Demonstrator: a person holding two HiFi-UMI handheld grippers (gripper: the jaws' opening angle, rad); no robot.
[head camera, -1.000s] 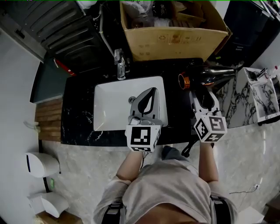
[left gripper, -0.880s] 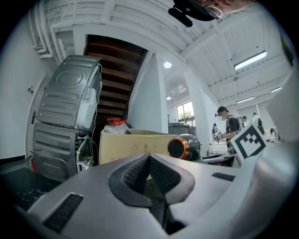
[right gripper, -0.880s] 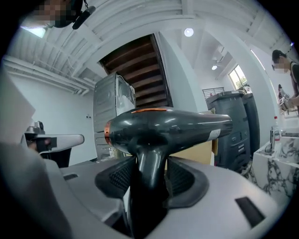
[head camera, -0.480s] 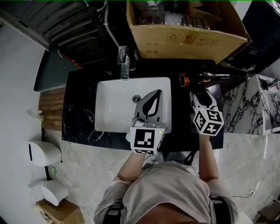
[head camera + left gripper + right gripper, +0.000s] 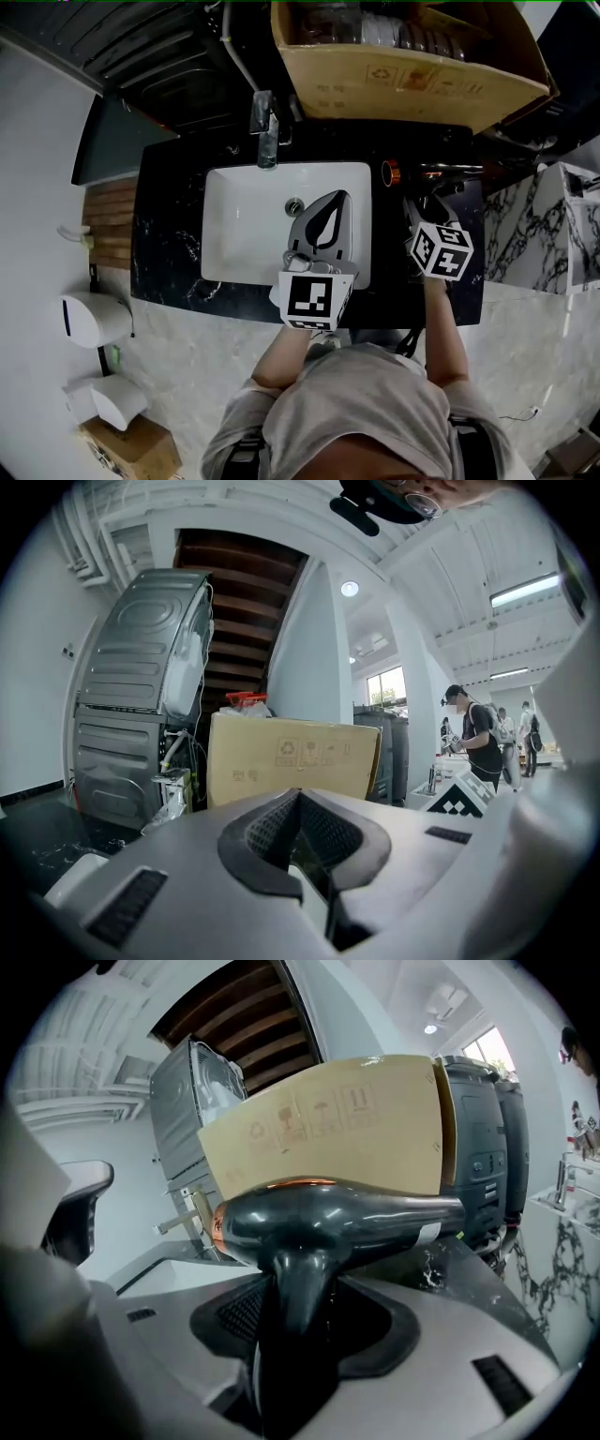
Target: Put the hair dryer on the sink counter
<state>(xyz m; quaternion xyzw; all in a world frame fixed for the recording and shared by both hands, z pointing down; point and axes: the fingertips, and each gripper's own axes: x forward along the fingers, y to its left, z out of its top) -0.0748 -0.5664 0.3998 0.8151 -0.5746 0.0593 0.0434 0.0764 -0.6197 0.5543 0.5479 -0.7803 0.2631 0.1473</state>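
Note:
The dark hair dryer (image 5: 441,173), with a copper ring at its nozzle, lies crosswise over the black sink counter (image 5: 169,234), just right of the white basin (image 5: 244,225). My right gripper (image 5: 433,208) is shut on its handle. In the right gripper view the handle runs down between my jaws (image 5: 291,1335), and the hair dryer (image 5: 337,1218) barrel fills the middle. Whether it touches the counter I cannot tell. My left gripper (image 5: 326,204) hovers over the basin's right half, shut and holding nothing, as the left gripper (image 5: 305,855) view confirms.
A chrome faucet (image 5: 265,127) stands behind the basin. A large cardboard box (image 5: 403,80) sits close behind the counter, near the dryer. Grey metal appliances (image 5: 159,56) stand at the back left, and a marble top (image 5: 534,225) lies to the right.
My right gripper has carried the hair dryer farther over the counter and a little nearer the basin. The left gripper has stayed over the basin.

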